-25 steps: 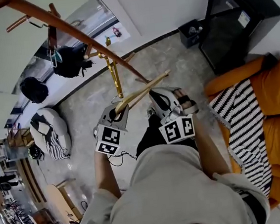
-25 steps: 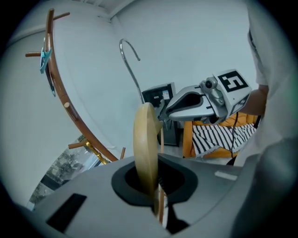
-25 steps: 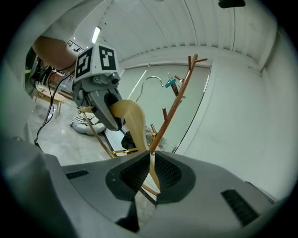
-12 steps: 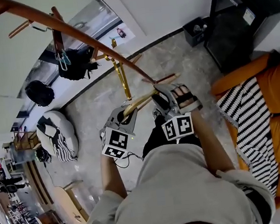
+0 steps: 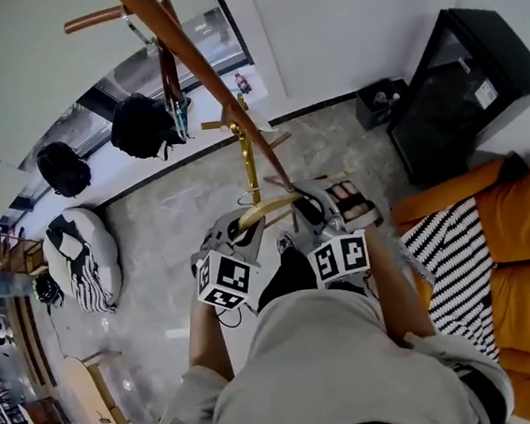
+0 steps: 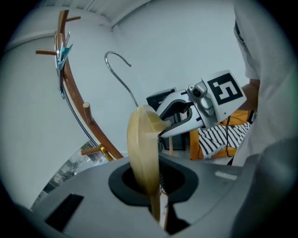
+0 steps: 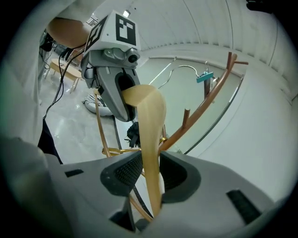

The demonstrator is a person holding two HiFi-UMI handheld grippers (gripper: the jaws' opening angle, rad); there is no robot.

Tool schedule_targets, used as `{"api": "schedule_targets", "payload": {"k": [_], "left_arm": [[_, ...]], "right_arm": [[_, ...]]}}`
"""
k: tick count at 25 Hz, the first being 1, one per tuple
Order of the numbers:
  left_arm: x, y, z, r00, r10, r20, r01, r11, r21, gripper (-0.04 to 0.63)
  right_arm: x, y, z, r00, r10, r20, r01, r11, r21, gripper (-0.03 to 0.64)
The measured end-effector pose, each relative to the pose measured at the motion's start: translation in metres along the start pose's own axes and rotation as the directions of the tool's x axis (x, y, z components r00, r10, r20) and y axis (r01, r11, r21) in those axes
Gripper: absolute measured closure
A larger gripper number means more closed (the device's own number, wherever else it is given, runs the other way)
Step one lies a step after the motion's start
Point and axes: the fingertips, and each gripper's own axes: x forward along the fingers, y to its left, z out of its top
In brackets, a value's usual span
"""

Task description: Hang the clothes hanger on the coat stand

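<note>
I hold a pale wooden clothes hanger (image 5: 269, 206) between both grippers, just below the coat stand's slanted brown pole (image 5: 203, 67). My left gripper (image 5: 234, 228) is shut on one arm of the hanger (image 6: 144, 144), and its metal hook (image 6: 118, 58) rises above. My right gripper (image 5: 313, 203) has the other arm (image 7: 151, 125) between its jaws. They have just been closing, and both pads now touch the wood. The stand's pegs (image 7: 205, 104) are beyond the hook. Each gripper view shows the other gripper, the right (image 6: 179, 116) and the left (image 7: 118, 88).
A black bag (image 5: 143, 125) hangs on the stand, and a blue clip (image 7: 205, 76) hangs near its top. A black cabinet (image 5: 450, 93) stands at the right, above an orange sofa (image 5: 521, 226) with a striped cloth (image 5: 458, 252). A beanbag (image 5: 82, 258) lies on the floor at left.
Both grippers have carried the hanger closer to the stand's pole. The hanger's right end no longer sticks out past my right gripper. The stand now looks steeper in the head view.
</note>
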Motion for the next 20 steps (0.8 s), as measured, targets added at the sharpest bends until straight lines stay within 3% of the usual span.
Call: {"api": "schedule_targets", "payload": {"k": [12,20], "left_arm": [[-0.002,0.08,-0.001,0.98,0.193,0.05,-0.195,0.98,0.029,0.509],[0.005,0.102,0.005,0.973,0.213,0.087,-0.218,0.975,0.045,0.482]], "right_arm": [[0.045,-0.029,0.026,0.999,0.005,-0.045,-0.003,1.0,0.031,0.511],[0.054,-0.043,0.026,0.998,-0.008,-0.061,0.012,0.998,0.061,0.515]]}}
